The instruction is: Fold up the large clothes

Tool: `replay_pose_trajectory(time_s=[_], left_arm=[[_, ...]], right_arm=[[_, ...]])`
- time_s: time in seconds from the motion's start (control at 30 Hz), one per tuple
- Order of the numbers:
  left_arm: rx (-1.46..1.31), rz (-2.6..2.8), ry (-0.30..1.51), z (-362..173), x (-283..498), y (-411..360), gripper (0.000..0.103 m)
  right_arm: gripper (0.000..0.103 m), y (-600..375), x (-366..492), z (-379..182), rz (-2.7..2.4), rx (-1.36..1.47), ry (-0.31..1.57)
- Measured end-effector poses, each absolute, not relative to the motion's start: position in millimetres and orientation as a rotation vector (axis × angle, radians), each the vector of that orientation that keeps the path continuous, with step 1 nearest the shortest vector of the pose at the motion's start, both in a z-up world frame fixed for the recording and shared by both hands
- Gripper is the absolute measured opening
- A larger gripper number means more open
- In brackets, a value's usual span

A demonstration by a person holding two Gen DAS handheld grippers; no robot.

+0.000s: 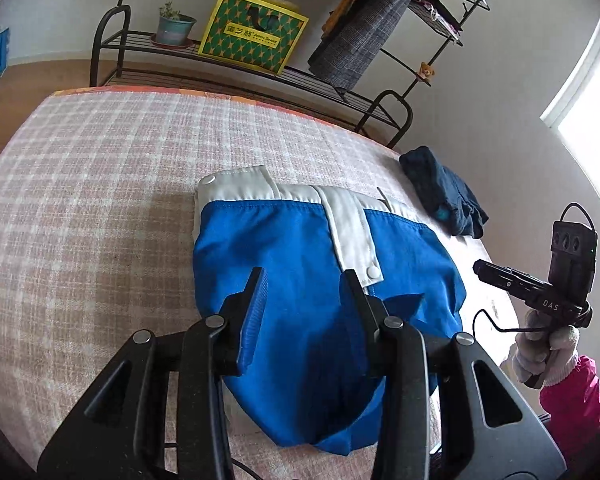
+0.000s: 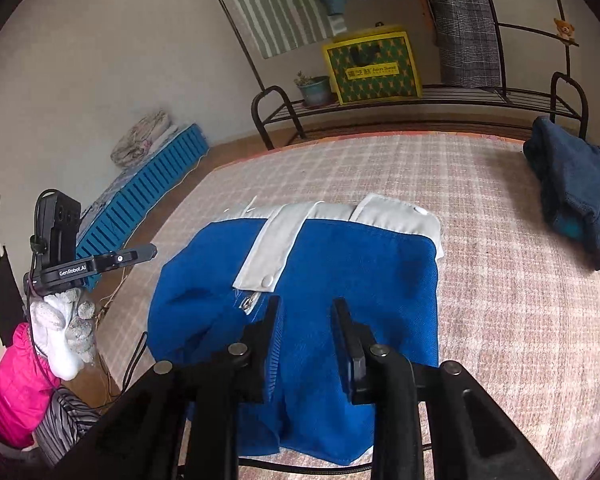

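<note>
Two garments are seen on the bed: one blue-and-white jacket (image 1: 300, 300), folded, and one dark navy bundle (image 1: 440, 196). Two snap buttons can be counted on the jacket's white trim. On the rack, one potted plant (image 1: 174, 26) and one yellow-green box (image 1: 256, 36) are counted.

I had the left gripper (image 1: 304, 276) tilted downward, its jaws parted with nothing pinched between them. My right gripper (image 2: 306, 306) pointed down at the same slant, jaws also apart and empty. A white-gloved left hand (image 2: 66, 332) and right hand (image 1: 544, 352) gripped the handles, pink sleeves (image 2: 12, 392) behind them.
</note>
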State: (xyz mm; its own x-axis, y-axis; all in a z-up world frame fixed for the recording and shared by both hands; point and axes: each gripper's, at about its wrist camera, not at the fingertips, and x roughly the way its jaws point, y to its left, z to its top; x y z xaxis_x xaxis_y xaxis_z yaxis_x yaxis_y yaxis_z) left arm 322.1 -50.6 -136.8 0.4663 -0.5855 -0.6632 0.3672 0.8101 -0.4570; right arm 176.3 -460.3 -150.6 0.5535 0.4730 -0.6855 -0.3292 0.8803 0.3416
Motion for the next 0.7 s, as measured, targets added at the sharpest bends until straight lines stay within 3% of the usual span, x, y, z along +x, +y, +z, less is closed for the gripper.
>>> replay_pose_trajectory(time_s=[0.37,0.7], left_arm=[[-0.167,-0.815,0.919,-122.8,236.8,-108.6,0.039],[-0.09,-0.667,1.04,-175.7,269.1,-128.5,0.039]], right_arm=[[0.024,-399.9,113.0,-190.6,0.711,-0.004,0.985],[0.024,-374.7,150.2,-201.3,0.659,0.007,0.946]])
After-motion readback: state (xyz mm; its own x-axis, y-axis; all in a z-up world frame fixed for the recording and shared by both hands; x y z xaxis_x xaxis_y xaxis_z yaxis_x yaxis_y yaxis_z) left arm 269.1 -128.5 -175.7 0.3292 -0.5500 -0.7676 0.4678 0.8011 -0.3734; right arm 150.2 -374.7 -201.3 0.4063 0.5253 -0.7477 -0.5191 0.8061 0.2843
